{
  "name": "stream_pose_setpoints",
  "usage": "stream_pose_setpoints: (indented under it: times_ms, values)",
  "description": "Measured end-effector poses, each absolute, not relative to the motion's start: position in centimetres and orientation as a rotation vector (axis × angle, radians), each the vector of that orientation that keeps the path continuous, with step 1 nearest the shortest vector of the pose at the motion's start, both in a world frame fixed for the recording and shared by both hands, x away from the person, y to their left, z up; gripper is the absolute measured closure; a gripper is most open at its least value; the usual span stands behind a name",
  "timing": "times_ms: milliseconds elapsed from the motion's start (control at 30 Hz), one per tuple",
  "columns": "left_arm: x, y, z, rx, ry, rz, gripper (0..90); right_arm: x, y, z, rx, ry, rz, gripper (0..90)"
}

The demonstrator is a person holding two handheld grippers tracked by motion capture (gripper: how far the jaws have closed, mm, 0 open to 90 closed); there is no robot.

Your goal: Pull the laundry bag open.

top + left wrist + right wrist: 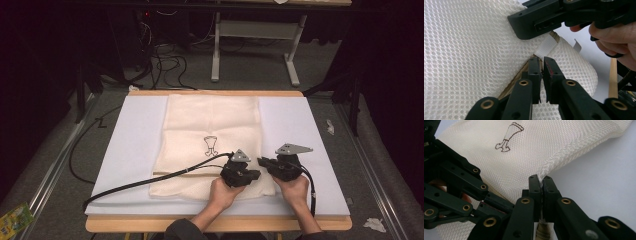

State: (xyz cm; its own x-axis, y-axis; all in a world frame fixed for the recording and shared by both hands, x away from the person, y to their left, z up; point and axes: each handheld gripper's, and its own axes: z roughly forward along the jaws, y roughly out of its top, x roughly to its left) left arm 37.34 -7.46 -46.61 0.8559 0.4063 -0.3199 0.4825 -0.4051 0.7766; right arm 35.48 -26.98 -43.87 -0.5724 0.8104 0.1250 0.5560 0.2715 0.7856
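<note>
A cream mesh bag [210, 120] with a small dark printed figure [210, 145] lies flat on a white board [135, 150]. Both hand-held grippers meet at the bag's near right corner. My left gripper [258, 175] points right; in the left gripper view [541, 61] it is shut on the bag's edge beside a white woven band [546, 47]. My right gripper [260, 161] points left; in the right gripper view [540, 181] it is shut on the hem of the mesh bag [524, 150]. The two sets of jaws sit close together.
The left gripper's black cable [140, 182] trails left across the bag and off the board. The wooden table edge [150, 224] runs along the front. On the floor are cables [167, 65], a frame's grey legs [216, 50], crumpled paper [374, 224] and a green packet [12, 220].
</note>
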Motion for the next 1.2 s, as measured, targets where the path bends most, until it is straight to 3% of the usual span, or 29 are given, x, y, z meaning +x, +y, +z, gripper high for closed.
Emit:
stream_pose_setpoints:
  times_ms: [333,600,800,1200]
  values:
    - [37.3,-7.2,-46.3,2.046,0.630,-0.093,86.9,35.5,-27.4,-43.9,1.272,2.245,1.224,87.4]
    - [37.3,-7.2,-46.2,2.048,0.628,-0.080,87.0,35.5,-28.0,-44.2,1.290,2.269,1.267,78.9]
    - [37.4,-7.1,-46.2,2.058,0.629,-0.077,87.1,35.3,-28.0,-44.3,1.284,2.282,1.244,87.2]
    - [37.1,-6.8,-45.8,2.093,0.615,-0.048,87.2,35.0,-27.9,-44.1,1.246,2.289,1.215,88.4]
